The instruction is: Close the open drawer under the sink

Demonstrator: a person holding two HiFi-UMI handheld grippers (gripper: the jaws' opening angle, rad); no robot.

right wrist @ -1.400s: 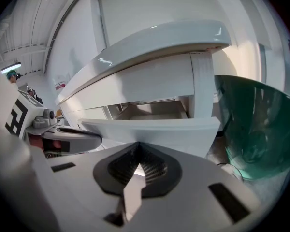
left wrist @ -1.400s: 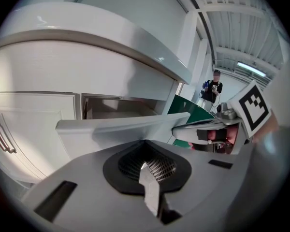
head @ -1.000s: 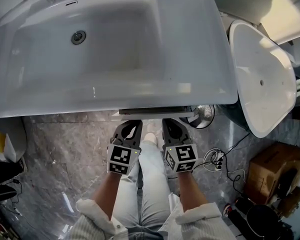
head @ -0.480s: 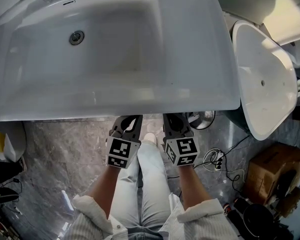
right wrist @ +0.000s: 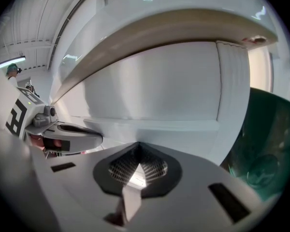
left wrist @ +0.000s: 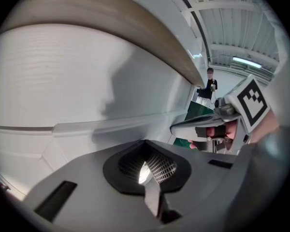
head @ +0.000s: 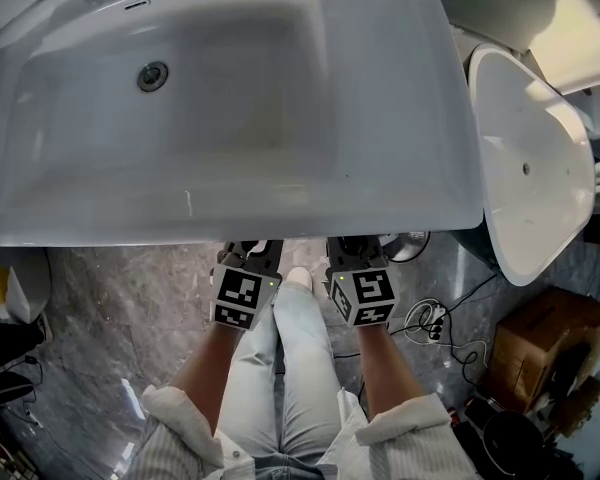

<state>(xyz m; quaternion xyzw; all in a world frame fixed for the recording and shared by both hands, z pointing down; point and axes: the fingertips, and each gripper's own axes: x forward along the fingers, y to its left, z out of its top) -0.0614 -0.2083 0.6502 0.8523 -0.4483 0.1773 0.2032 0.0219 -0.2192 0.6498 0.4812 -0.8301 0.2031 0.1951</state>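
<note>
From the head view the white sink (head: 230,203) fills the top, and the drawer beneath it is hidden by the sink's front rim. Both grippers reach under that rim side by side: the left gripper (head: 251,251) and the right gripper (head: 353,249), tips out of sight. In the left gripper view the shut jaws (left wrist: 146,172) sit right at the white drawer front (left wrist: 77,91). The right gripper view shows its shut jaws (right wrist: 137,172) close against the same white front (right wrist: 150,91), with nothing held.
A second white basin (head: 525,168) stands on the floor at the right, with a cardboard box (head: 552,333) and loose cables (head: 430,318) near it. A dark green object (right wrist: 266,144) lies right of the cabinet. The person's legs (head: 300,368) stand on grey marble floor.
The drawer's front edge, which showed below the sink rim a second ago, has gone out of sight under the sink. Both grippers have moved forward beneath the rim.
</note>
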